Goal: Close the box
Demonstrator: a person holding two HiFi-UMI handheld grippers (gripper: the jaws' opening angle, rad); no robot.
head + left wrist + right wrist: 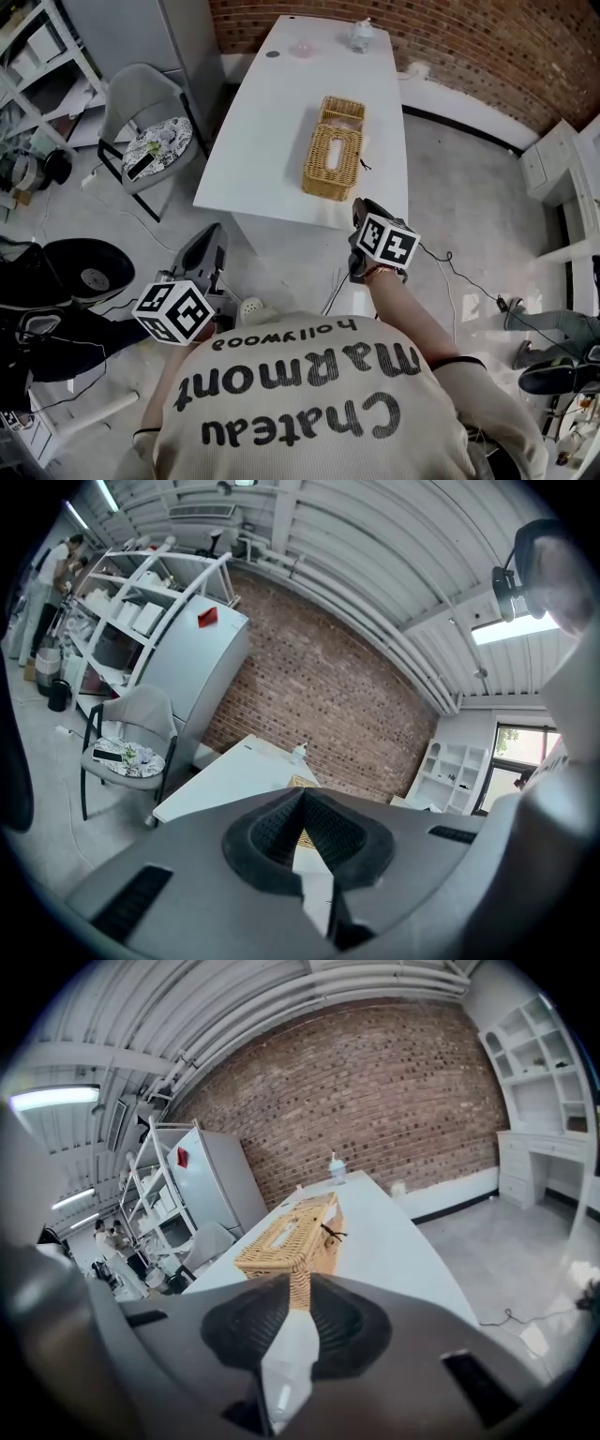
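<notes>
A wicker box lies on the white table, its long side pointing away from me. An oval slot shows in its top, and a smaller wicker part at its far end looks like a flap standing open. My right gripper hovers at the table's near edge, just short of the box; its jaws stand slightly apart with nothing between them. My left gripper hangs over the floor, left of the table and short of it. Its tips meet, empty.
A grey chair with a patterned cushion stands left of the table, beside a grey cabinet. A small bottle and a pink dish sit at the table's far end. Cables trail on the floor. White shelves stand right.
</notes>
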